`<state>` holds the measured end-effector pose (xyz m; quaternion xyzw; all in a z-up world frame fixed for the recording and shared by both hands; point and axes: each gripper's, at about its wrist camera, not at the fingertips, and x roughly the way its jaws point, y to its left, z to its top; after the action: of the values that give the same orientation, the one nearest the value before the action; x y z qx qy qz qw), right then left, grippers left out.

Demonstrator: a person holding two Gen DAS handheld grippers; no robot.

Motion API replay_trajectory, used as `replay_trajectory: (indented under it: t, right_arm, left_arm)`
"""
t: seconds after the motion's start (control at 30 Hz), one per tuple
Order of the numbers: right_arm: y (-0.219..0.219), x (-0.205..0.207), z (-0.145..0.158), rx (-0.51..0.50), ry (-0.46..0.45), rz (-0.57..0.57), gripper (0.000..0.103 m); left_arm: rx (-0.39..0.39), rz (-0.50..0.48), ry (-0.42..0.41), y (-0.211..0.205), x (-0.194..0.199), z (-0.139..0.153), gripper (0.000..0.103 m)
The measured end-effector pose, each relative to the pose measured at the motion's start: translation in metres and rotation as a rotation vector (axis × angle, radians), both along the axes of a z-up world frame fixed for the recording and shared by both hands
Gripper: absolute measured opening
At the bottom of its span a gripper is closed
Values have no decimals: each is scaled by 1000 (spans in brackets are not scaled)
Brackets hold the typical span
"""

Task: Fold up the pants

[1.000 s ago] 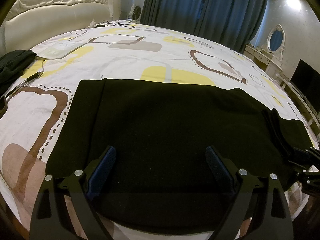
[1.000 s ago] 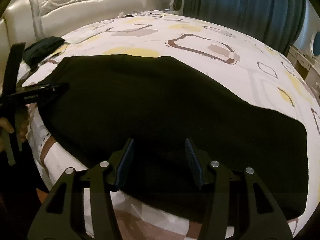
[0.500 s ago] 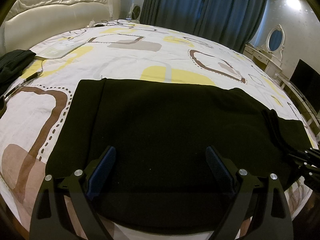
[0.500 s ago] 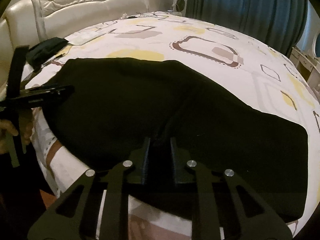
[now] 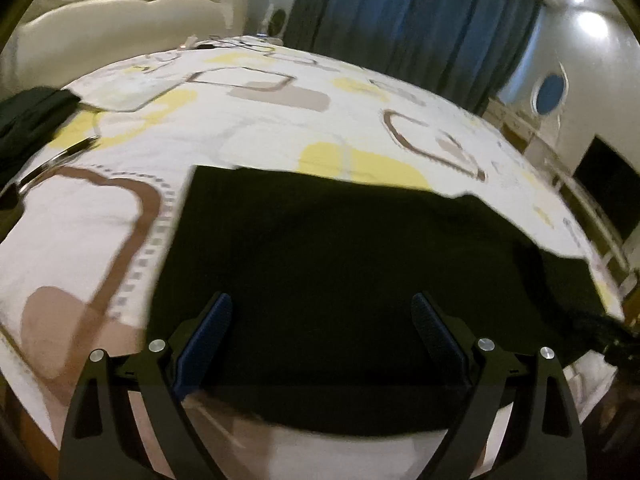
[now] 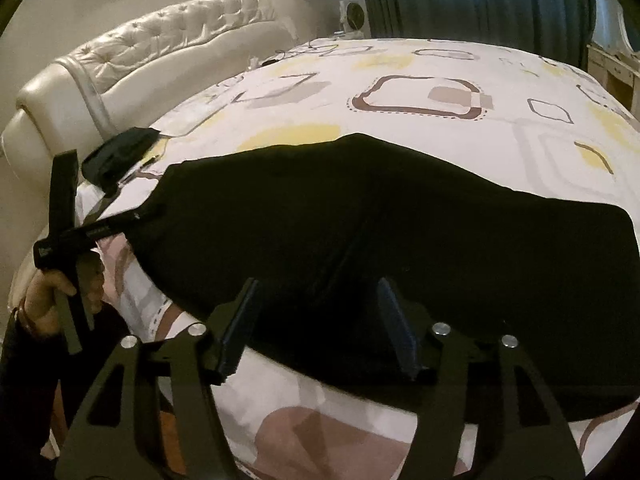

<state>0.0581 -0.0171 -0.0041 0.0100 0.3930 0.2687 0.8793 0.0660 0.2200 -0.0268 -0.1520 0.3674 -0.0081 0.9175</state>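
Note:
Black pants (image 5: pixel 340 264) lie spread flat on the patterned bed sheet (image 5: pixel 248 132), folded lengthwise. My left gripper (image 5: pixel 320 332) is open, its jaws wide apart just above the pants' near edge. In the right wrist view the pants (image 6: pixel 420 224) run across the bed, and my right gripper (image 6: pixel 318 320) is open over their near edge, holding nothing. The left gripper also shows there (image 6: pixel 100 228) at the pants' left end, held by a hand.
A dark folded garment (image 5: pixel 28 120) lies at the bed's left side, also seen in the right wrist view (image 6: pixel 116 152). A white tufted headboard (image 6: pixel 160 48) curves behind. Blue curtains (image 5: pixel 400 24), a vanity with an oval mirror (image 5: pixel 550 92) and a dark screen (image 5: pixel 608 188) stand at the right.
My right gripper closed on the pants' near edge half a second ago and has opened again, pulling back and up. The left gripper stayed open and shifted slightly, its view now blurred.

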Motion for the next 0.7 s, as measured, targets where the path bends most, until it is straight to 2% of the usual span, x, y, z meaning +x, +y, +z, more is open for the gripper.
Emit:
replay_trajectory:
  t: [0.1,0.23,0.3,0.33,0.4,0.53,0.7]
  right_arm:
    - [-6,-1,-1,35,22,-6,70]
    - [-10,-2,-8,82,66,-13,70]
    - [-10,-2,-12,98,88,-12,70]
    - [-9,-1,-13,101,92,-12,71]
    - [-8,-2,-15,100,95,-14,72]
    - [-7,-3,-15,115,104,-14,74]
    - [-7,-4,-14,139,115,-6,74]
  left_arm:
    - [-70,2,2,29,-8,1,90]
    - [-95,20,35,62,-10,-5,90]
    - [-154,22,64,76,-6,-13,90]
    - [-210,2,86,82,-1,-19,90]
    - [-248,-11,81,85,2,-21,90]
    - [-300,-111,70,76,16,-22,90]
    - [-284,-142,94,69,34,-25,90]
